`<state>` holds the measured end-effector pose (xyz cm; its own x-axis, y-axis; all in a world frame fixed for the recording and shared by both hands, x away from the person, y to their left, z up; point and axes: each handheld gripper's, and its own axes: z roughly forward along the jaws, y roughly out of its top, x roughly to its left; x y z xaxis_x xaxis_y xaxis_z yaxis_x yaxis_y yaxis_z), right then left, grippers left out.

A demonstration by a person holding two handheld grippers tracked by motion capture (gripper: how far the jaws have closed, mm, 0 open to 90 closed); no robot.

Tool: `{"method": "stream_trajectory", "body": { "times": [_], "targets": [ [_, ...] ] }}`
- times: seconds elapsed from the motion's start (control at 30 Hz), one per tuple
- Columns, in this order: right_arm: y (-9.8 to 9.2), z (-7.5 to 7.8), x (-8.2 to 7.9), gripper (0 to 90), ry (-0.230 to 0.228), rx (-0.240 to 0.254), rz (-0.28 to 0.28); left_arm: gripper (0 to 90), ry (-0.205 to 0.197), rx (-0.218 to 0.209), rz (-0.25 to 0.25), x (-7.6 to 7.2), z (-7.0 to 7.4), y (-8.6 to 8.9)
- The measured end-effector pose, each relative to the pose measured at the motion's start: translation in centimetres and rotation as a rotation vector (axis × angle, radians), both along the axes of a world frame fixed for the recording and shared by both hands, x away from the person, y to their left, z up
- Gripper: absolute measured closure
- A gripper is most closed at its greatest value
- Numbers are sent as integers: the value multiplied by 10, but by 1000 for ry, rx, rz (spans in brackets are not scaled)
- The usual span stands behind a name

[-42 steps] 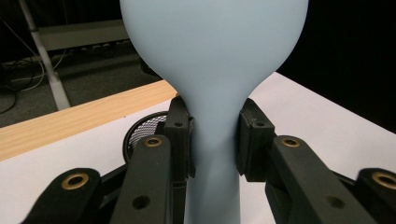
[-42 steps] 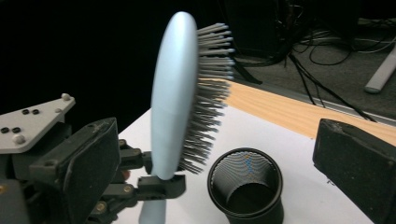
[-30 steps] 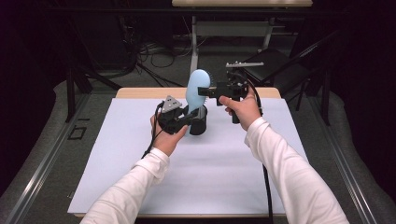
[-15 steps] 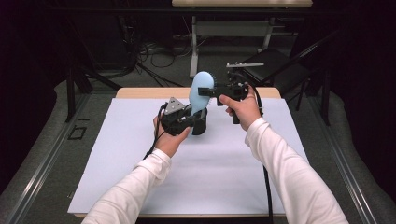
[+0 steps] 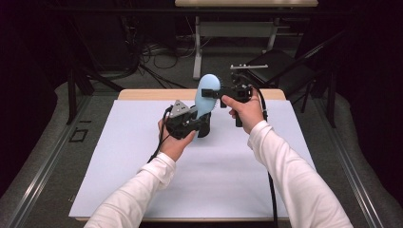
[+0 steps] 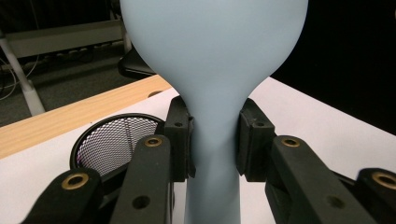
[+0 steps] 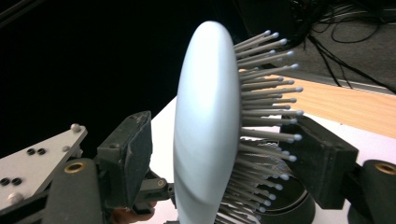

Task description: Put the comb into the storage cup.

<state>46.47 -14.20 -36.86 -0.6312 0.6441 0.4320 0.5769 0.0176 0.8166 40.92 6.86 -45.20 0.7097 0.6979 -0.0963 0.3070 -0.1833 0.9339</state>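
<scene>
High view: we see a table (image 5: 119,190) under a white sheet, its bare wooden strip along the far edge, with both sleeved forearms coming in from the near edge.
Hairbrush: we find a pale blue hairbrush (image 5: 207,94) held upright above the middle of the table's far half, head up, handle down.
Left gripper: we note the left gripper (image 5: 199,118) closed on the brush's handle; in the left gripper view both pads press the narrow neck (image 6: 212,140) just below the head, one on each side.
Left hand: we see the left hand (image 5: 175,142) cupping the gripper body from below.
Right gripper: we record the right gripper (image 5: 212,93) level with the brush head, reaching in from the right side. In the right gripper view its jaws stand apart around the head (image 7: 205,135), one pad off the smooth back, the other beside the bristle tips (image 7: 280,121); we cannot tell whether that pad touches them.
Right hand: the right hand (image 5: 244,111) holds its gripper above the table's far half.
Mesh cup: we see a black mesh cup (image 6: 109,144) standing on the sheet just beside the brush handle, near the far edge; in the high view it sits partly hidden behind the left gripper.
Cable: a black cable (image 5: 159,142) trails from the left gripper along the left forearm.
</scene>
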Motion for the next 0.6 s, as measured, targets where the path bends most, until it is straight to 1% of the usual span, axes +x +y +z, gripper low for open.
{"method": "stream_trajectory", "body": {
  "times": [0.07, 0.1, 0.13, 0.4, 0.6],
  "targets": [
    [0, 0, 0, 280, 2, -2, -6, 700, -2, 1, -3, 0, 0, 0],
    [0, 0, 0, 311, 3, 0, -5, 700, -2, 1, -4, 0, 0, 0],
    [0, 0, 1, 315, 6, 5, 1, 700, -2, 0, -5, -1, 0, -1],
    [3, -2, 1, 322, 1, -2, -1, 700, -6, 1, -9, -2, 0, -2],
    [5, -3, 2, 324, 4, 2, -4, 700, -10, 4, -12, -2, 0, -3]
  ]
}}
